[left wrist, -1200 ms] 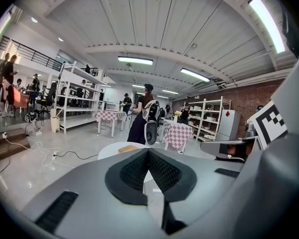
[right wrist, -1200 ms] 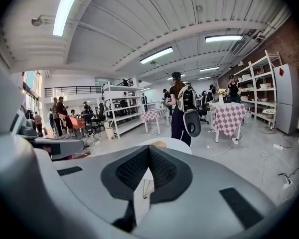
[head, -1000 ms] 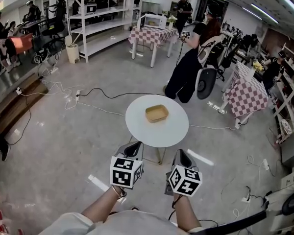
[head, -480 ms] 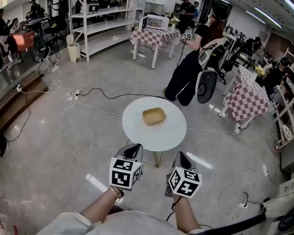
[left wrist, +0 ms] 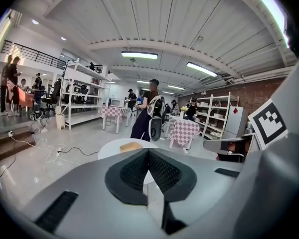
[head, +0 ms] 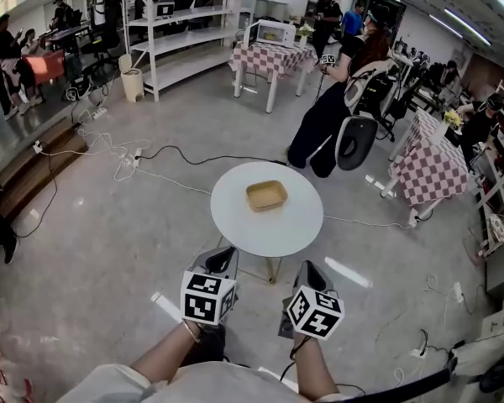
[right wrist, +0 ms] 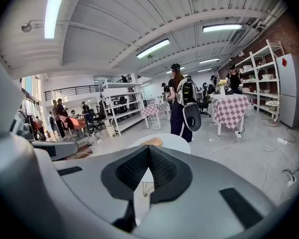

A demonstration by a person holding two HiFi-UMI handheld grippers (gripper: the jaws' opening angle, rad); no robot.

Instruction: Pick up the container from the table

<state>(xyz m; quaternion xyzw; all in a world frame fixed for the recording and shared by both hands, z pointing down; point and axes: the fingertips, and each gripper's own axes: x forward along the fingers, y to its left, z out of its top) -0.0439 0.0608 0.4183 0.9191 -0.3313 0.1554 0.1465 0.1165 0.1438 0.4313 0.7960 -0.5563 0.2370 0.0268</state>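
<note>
**Asker:** Two grippers are in the head view. Where are they?

**Observer:** They are low in the frame, side by side at the ends of the person's forearms. The left gripper [head: 223, 257] and the right gripper [head: 312, 269] both point toward the table [head: 235, 225], and each carries a marker cube [head: 206, 298] on the end nearest the camera. Both stop short of the table's near edge and touch nothing.

**Asker:** How do the jaws stand?

**Observer:** Both pairs are together. In the left gripper view the dark ribbed pads meet at their tips with nothing between them. The right gripper view shows the same, with the pads tip to tip and empty.

**Asker:** And the container?

**Observer:** The container [head: 266, 195] is a shallow tan tray with rounded corners. It sits upright on the round white table, a little past the table's middle on the side away from the person, and nothing else is on the table. It is well apart from both grippers. In each gripper view it shows just above the closed jaw tips, resting on the white top.

**Asker:** What lies around the table?

**Observer:** The floor [head: 109, 250] is grey, with cables [head: 176, 154] trailing across it. Beyond the table a person in dark clothes [head: 323, 116] is beside an office chair [head: 355, 137]. Further out there are checked tables [head: 428, 170], white shelving [head: 172, 32] and a microwave [head: 271, 32] on the far checked table.
</note>
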